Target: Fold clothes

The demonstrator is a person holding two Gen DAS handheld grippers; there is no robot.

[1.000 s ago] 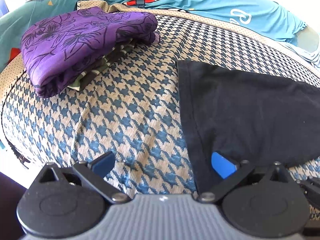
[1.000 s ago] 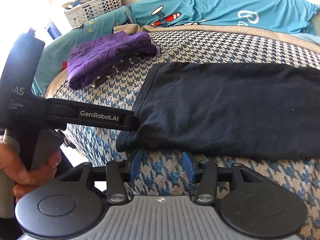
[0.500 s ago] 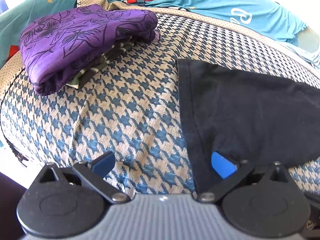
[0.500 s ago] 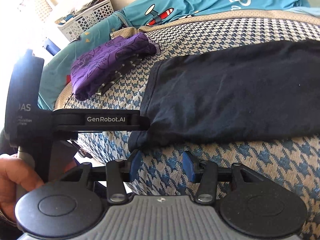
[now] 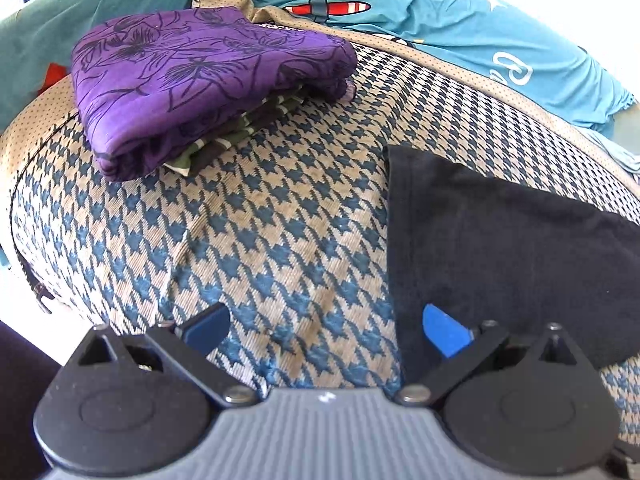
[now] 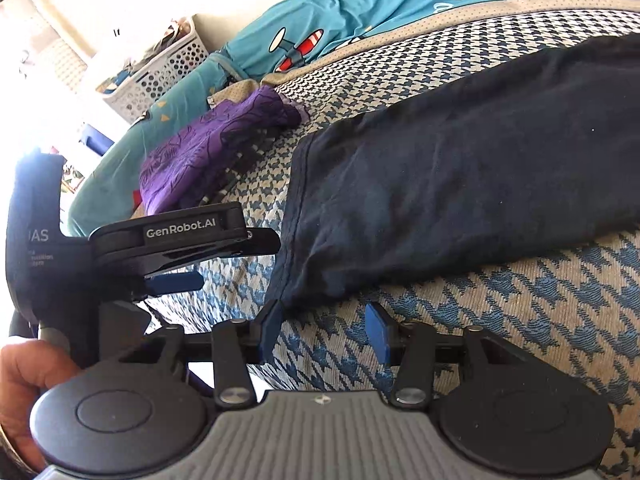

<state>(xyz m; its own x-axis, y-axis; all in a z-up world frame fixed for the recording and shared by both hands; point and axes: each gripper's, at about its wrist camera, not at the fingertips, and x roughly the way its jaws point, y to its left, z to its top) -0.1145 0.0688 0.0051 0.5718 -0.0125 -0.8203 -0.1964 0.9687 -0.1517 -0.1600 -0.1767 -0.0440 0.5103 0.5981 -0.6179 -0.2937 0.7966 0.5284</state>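
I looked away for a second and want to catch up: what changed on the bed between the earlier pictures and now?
Only the right tool has rolled, tilting its view; its jaws stay apart at the near corner of the black garment, gripping nothing. The left tool stays open at the garment's end. Nothing was taken or released. The purple folded stack has not moved.

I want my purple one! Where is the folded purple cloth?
The folded purple cloth sits upper left in the left wrist view, atop a striped garment, left of the black garment.
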